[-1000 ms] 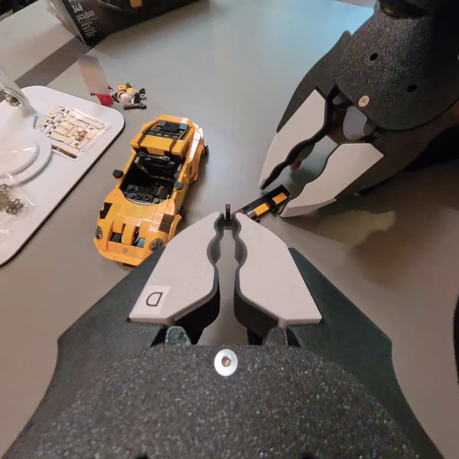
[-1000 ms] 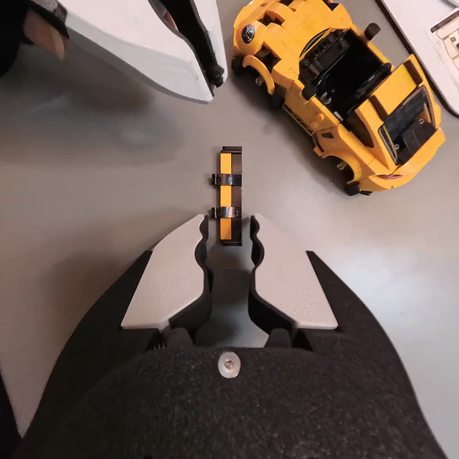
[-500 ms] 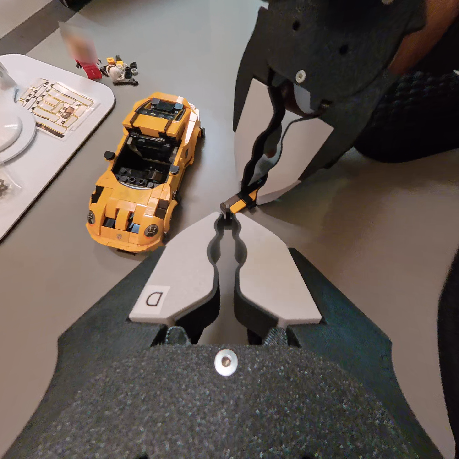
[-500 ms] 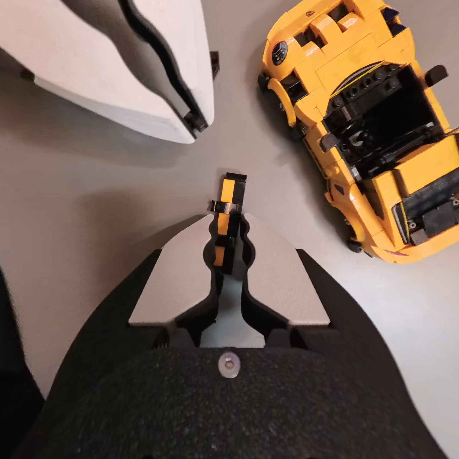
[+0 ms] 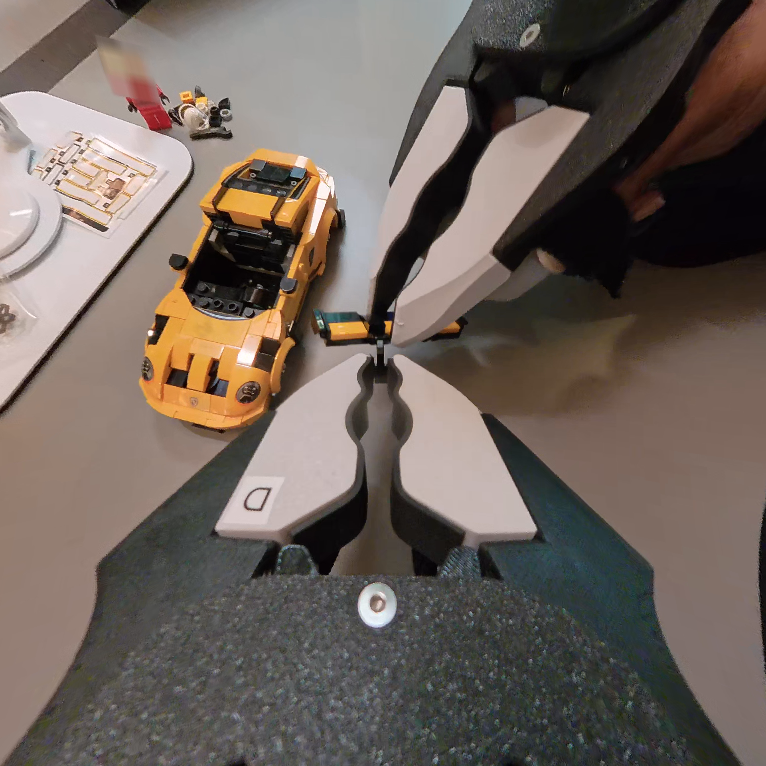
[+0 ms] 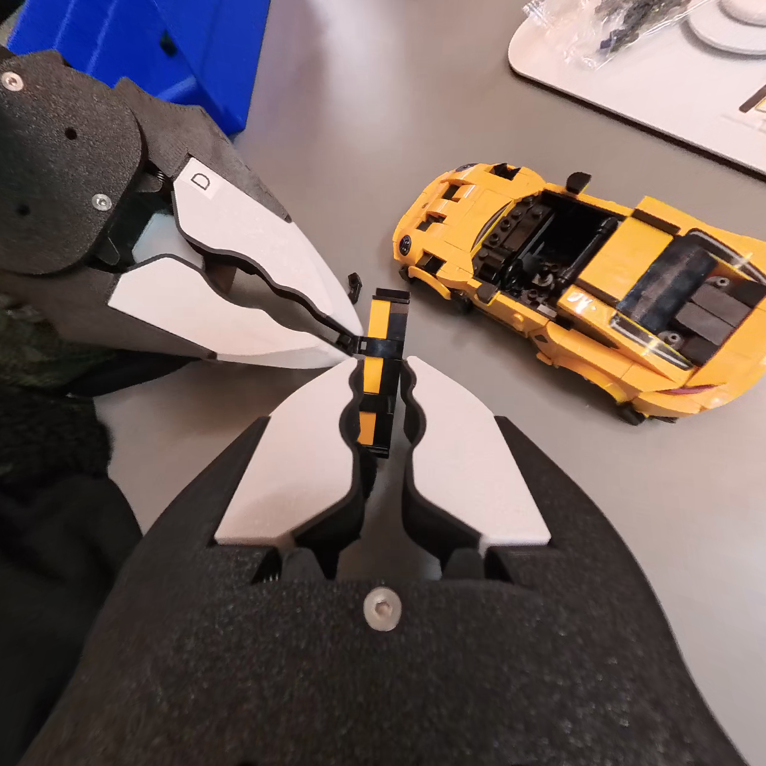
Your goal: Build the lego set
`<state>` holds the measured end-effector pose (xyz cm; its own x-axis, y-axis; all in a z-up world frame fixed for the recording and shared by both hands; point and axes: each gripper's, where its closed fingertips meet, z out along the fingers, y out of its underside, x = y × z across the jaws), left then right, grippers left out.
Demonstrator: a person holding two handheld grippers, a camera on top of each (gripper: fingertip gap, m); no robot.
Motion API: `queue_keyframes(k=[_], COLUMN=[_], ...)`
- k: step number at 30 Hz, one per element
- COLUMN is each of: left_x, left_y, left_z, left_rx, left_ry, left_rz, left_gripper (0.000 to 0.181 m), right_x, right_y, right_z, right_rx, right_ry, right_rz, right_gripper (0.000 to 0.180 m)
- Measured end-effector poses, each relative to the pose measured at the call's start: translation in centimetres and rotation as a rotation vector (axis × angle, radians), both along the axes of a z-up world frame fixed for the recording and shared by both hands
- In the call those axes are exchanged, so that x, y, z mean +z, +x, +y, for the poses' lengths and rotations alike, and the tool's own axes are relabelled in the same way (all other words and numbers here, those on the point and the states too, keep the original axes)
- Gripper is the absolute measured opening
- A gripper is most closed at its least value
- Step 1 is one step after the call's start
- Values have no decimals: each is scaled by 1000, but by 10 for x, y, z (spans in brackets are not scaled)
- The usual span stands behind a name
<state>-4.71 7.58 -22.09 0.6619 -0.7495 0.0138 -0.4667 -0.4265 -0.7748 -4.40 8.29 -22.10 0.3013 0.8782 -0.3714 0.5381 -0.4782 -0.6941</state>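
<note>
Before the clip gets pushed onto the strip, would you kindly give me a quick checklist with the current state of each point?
1. Right gripper closed on the yellow-and-black strip: ok, the strip sits between its fingers.
2. Left gripper pinching the small black clip piece: ok, held at the very tips.
3. Clip piece meeting the strip: ok, it touches the strip's black cross band in the right wrist view; whether it is seated, cannot tell.
4. Strip lifted off the table: cannot tell.
5. Yellow car apart from both grippers: ok.
6. Stray small black part beside the left fingers: not ok, it lies loose close to the work.
</note>
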Motion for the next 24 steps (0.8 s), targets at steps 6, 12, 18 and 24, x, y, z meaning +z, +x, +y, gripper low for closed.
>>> queue_keyframes(k=[6, 12, 18, 24], left_x=[-1, -1, 5, 22], left_y=[-1, -4, -6, -6], left_z=[2, 4, 9, 13], left_rx=[6, 13, 29, 58], left_ry=[39, 129, 247, 386], left_rz=[56, 173, 269, 325], left_gripper=[6, 6, 6, 6], right_x=[-2, 0, 7, 25], right_y=[0, -4, -4, -2], right_z=[-1, -1, 2, 6], right_rx=[-12, -19, -40, -66], right_ry=[-14, 4, 112, 382], right_rz=[-1, 14, 13, 5], right_gripper=[16, 16, 16, 16])
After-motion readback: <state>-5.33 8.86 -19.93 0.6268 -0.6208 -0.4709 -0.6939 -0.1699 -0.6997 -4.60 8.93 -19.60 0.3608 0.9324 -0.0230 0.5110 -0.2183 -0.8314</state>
